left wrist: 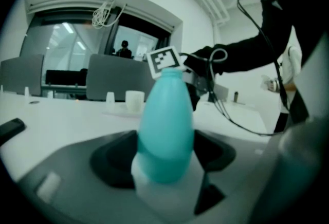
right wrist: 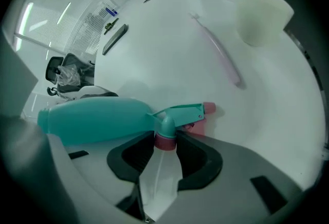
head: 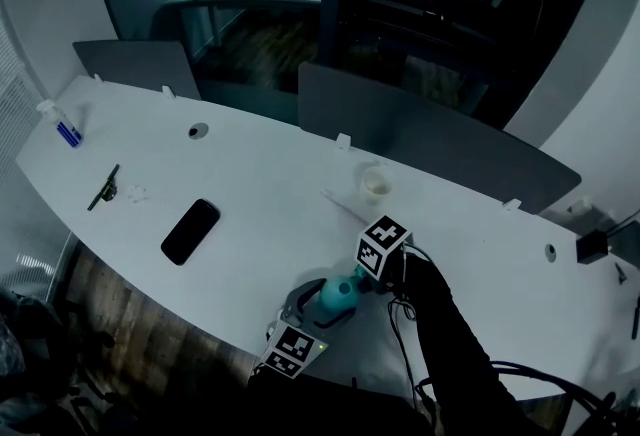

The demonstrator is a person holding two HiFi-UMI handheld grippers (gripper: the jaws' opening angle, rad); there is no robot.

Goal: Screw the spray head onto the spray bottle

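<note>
Between the jaws of the left gripper (left wrist: 165, 159) sits the fat end of the teal bottle (left wrist: 163, 115), and the pads are clamped on it from both sides. Its long axis runs away from that gripper, tapering to a narrow end that points at the marker cube (left wrist: 165, 59) of the right gripper (right wrist: 165, 138). Seen from that gripper, the bottle lies crosswise — fat end left, narrow end right — and meets the spray head (right wrist: 180, 111) there; whether the head is seated on the neck I cannot tell. The right jaws stand parted, tips close on either side of the pink ring (right wrist: 165, 144) at the head's foot without visibly squeezing it, and the pink-tipped nozzle points right, away from the bottle's body. The left gripper view hides the head behind the bottle but shows a dark sleeve (left wrist: 241, 56); the head view alone shows bottle and both grippers together, near the front edge of the white table (head: 260, 174), a black phone (head: 190, 231) well to their left. Beyond the right jaws lie a thin stick (right wrist: 221, 58) and a pale cup (right wrist: 259, 12); what the cup holds I cannot tell.
</note>
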